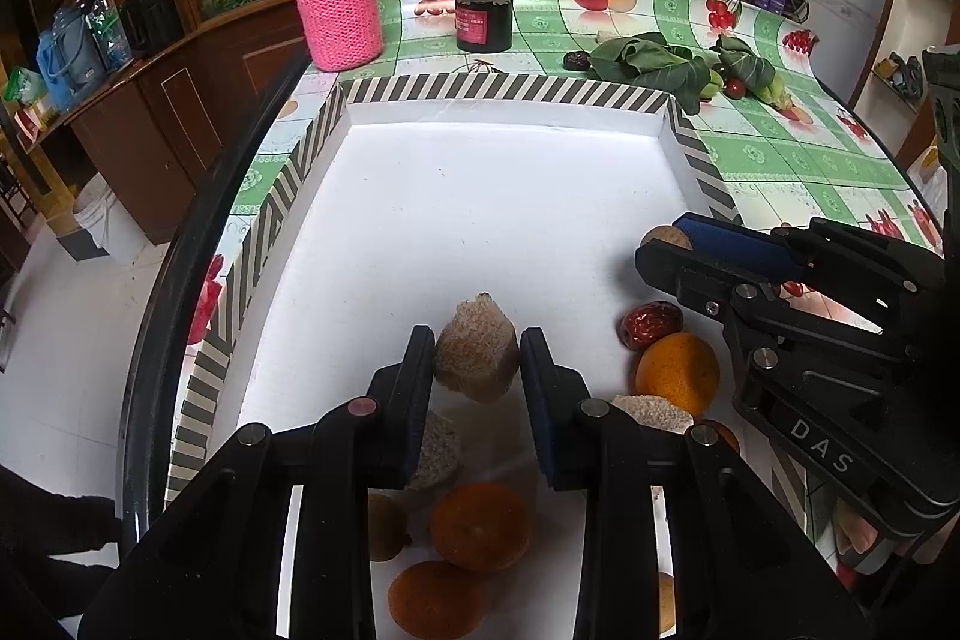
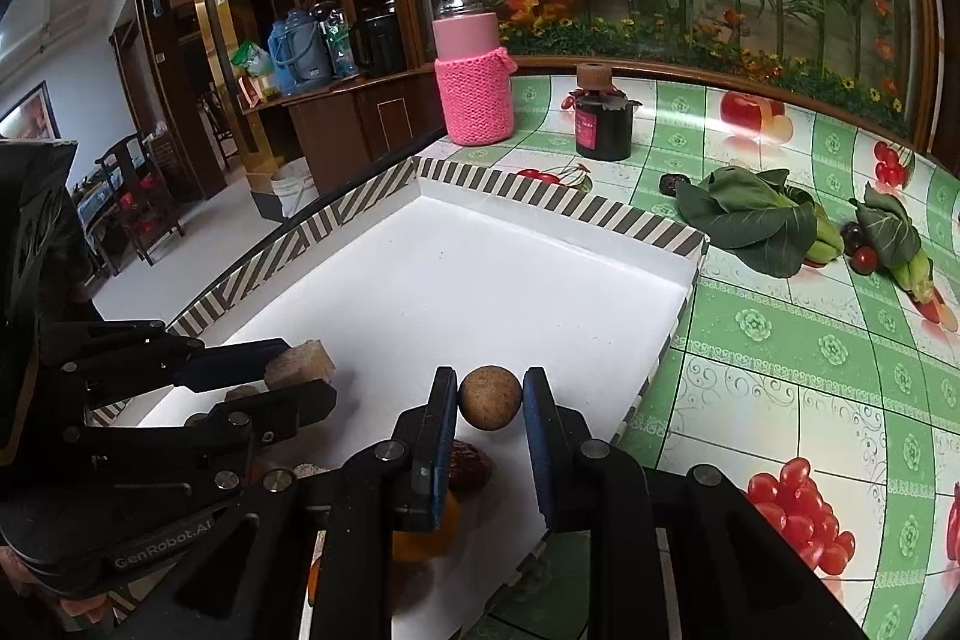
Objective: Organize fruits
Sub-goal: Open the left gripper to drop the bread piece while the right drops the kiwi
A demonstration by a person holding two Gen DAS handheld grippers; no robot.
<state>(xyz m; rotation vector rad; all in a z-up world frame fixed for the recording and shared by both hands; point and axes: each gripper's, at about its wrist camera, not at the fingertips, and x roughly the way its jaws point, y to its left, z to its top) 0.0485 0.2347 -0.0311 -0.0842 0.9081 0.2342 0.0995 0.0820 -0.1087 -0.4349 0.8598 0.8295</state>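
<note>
**Kid:** Fruits were piled at the near end of the white tray [image 1: 480,220], right?

**Helper:** Yes. Oranges [image 1: 678,373] and a red date [image 1: 651,323] lay there, just beside each other.

**Kid:** What did the grippers have?

**Helper:** The left gripper [image 1: 477,370] was clamped on a rough brown chunk [image 1: 477,358]. The right gripper [image 2: 489,400] was squeezing a small round brown fruit [image 2: 490,396]. Both were held just above the tray, near the pile.

**Kid:** So which step was it?

**Helper:** I think it was the carrying step, both pieces lifted and not yet put down.

**Kid:** And next?

**Helper:** Probably moving each to a bare far spot in the tray, going low, then letting go softly so the round one would not roll.
</note>
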